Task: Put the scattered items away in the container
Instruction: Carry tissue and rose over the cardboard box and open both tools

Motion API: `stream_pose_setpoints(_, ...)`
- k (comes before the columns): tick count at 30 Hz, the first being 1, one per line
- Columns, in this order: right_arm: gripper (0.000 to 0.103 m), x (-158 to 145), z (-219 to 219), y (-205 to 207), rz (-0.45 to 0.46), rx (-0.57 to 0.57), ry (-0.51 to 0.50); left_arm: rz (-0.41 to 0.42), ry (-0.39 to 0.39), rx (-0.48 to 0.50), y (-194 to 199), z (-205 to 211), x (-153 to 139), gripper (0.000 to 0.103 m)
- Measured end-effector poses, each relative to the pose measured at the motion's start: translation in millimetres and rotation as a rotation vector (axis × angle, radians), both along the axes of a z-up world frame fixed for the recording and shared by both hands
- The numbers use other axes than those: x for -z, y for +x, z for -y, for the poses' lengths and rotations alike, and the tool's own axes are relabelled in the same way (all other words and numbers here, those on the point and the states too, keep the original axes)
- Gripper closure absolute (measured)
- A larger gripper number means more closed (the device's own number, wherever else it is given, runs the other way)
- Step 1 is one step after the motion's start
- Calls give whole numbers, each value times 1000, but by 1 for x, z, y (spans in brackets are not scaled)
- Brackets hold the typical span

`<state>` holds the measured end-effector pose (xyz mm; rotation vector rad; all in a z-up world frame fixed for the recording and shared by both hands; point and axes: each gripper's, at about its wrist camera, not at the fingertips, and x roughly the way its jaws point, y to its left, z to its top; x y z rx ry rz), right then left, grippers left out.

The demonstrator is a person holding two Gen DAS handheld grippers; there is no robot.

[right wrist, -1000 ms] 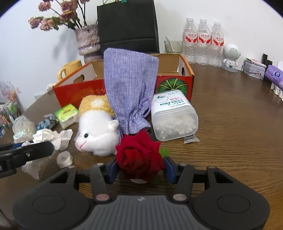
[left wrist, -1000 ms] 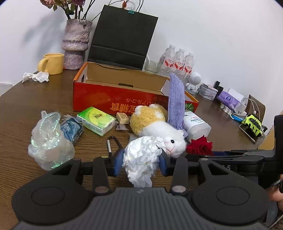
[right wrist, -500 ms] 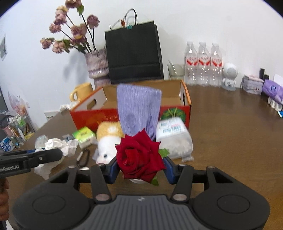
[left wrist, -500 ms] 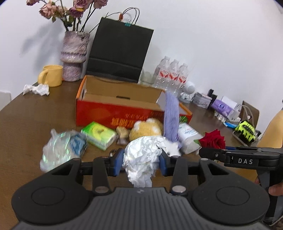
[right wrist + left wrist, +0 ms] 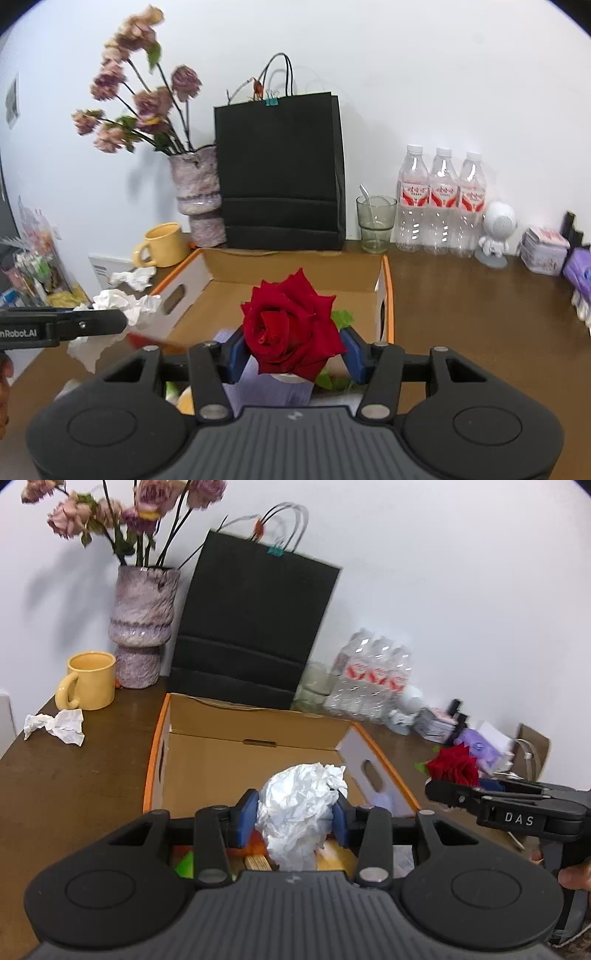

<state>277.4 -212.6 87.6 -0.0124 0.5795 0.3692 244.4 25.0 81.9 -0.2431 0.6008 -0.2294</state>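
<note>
Over at nine o'clock on the wooden table [image 5: 74,782] a yellow mug [image 5: 90,679] stands by a loose tissue [image 5: 55,725] and a purple vase [image 5: 142,627], with a black paper bag [image 5: 255,635] behind the open cardboard box [image 5: 258,760] at twelve. The left gripper [image 5: 293,812] has its fingers clamped on a crumpled white paper ball [image 5: 301,808], held up above the box's near edge. At three o'clock the right gripper [image 5: 293,350] pinches a red rose [image 5: 291,325] between its blue pads [image 5: 351,349], raised over the box's near right corner, with water bottles [image 5: 441,199] beyond it by the wall.
</note>
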Motion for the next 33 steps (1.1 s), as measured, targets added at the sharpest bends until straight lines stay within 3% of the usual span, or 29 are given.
stream_pose_setpoints(9,52,30,-22,109,-145,0,-28,-120,95,-63,96,4,21,61)
stream_pose_setpoints(17,52,70,-31,149,-234,13,-26,-200,146,-89,140,5,47,58)
stream_pose_setpoints(19,50,74,-32,153,-247,12,-24,-213,162,-94,147,7,53,54)
stream_pose_setpoints(20,49,76,-32,155,-253,14,-25,-223,167,-93,149,7,55,45)
stream_pose_setpoints(22,29,78,-32,157,-270,23,-22,-248,180,-87,154,10,60,22)
stream_pose_setpoints(23,11,78,-31,157,-274,27,-17,-260,197,-96,155,11,62,5)
stream_pose_setpoints(24,7,77,-30,156,-271,29,-12,-265,222,-116,155,13,64,0)
stream_pose_setpoints(27,4,73,-28,152,-266,18,-9,-268,260,-132,152,15,64,0)
stream_pose_setpoints(33,0,63,-22,137,-247,27,-12,-262,228,-141,140,10,57,0)
